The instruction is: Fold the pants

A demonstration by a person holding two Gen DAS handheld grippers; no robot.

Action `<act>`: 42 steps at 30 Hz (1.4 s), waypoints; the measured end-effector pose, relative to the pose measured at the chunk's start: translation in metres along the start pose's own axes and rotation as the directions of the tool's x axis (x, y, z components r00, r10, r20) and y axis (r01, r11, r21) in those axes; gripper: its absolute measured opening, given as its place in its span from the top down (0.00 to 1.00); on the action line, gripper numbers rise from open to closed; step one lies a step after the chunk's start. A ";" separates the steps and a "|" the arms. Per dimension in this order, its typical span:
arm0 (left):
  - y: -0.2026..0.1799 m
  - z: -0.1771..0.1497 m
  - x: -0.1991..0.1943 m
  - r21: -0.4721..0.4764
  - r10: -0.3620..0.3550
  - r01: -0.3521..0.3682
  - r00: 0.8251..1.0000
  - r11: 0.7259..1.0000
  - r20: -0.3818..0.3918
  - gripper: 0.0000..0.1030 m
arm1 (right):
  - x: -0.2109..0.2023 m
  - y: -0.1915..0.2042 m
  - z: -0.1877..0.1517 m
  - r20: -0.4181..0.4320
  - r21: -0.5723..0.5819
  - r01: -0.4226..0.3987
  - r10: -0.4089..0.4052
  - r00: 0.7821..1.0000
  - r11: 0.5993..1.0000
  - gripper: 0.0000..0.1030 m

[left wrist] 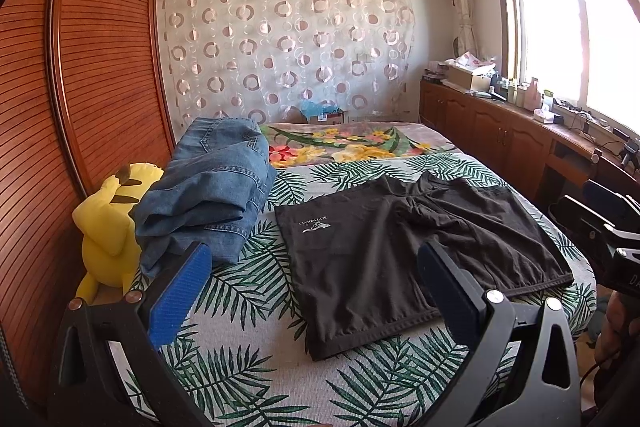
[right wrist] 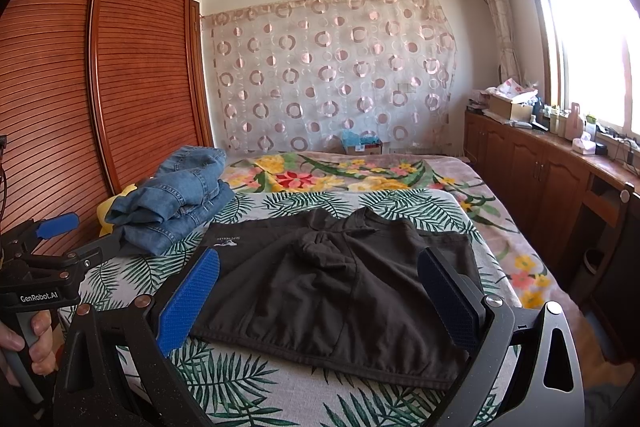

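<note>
Black shorts (left wrist: 400, 251) with a small white logo lie flat on the leaf-print bed cover (left wrist: 248, 291), crotch area bunched; they also show in the right wrist view (right wrist: 340, 291). My left gripper (left wrist: 316, 291) is open and empty, above the near left part of the shorts. My right gripper (right wrist: 320, 299) is open and empty, held over the shorts' near edge. The left gripper also shows at the left of the right wrist view (right wrist: 76, 235), open. Part of the right gripper's body (left wrist: 608, 227) shows at the right edge of the left wrist view.
Folded blue jeans (left wrist: 208, 195) are stacked at the bed's left. A yellow plush toy (left wrist: 108, 227) sits beside them against the wooden wardrobe (left wrist: 80, 67). A floral blanket (left wrist: 348, 143) covers the far bed. A cluttered wooden cabinet (left wrist: 500, 123) runs under the window on the right.
</note>
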State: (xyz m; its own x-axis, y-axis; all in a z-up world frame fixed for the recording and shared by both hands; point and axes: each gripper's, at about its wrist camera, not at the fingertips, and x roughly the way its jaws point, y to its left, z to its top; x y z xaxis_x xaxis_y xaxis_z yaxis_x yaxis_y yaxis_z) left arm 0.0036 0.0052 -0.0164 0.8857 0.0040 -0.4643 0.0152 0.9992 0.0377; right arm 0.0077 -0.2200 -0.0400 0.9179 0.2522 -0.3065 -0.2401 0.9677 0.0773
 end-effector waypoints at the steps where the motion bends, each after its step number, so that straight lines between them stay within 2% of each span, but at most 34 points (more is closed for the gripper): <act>1: 0.000 0.001 -0.001 -0.002 0.001 -0.001 1.000 1.000 0.000 0.00 | 0.000 0.000 0.000 0.000 0.000 0.000 0.000 1.000 1.000 0.03; 20: -0.003 0.003 -0.002 0.000 -0.001 0.001 1.000 1.000 0.001 0.00 | -0.005 -0.001 0.000 0.014 -0.005 0.008 -0.008 1.000 1.000 0.03; 26: -0.007 0.001 0.002 0.009 -0.008 0.009 1.000 1.000 -0.020 0.00 | 0.003 -0.007 -0.007 -0.009 -0.001 0.002 -0.002 1.000 1.000 0.03; 37: -0.006 -0.025 0.035 0.021 -0.060 0.063 0.989 0.998 -0.138 0.00 | 0.005 -0.024 -0.011 -0.064 -0.009 0.015 -0.015 0.998 1.000 0.04; 42: -0.002 -0.035 0.048 0.019 -0.077 0.082 0.981 0.996 -0.178 0.00 | 0.009 -0.034 -0.016 -0.106 -0.003 0.038 -0.038 0.994 0.999 0.09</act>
State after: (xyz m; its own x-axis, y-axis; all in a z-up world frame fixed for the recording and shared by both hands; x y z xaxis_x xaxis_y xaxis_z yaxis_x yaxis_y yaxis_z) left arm 0.0295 0.0048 -0.0701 0.7848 -0.0660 -0.6163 0.0965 0.9952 0.0163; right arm 0.0192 -0.2510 -0.0607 0.8877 0.2131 -0.4081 -0.2054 0.9766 0.0631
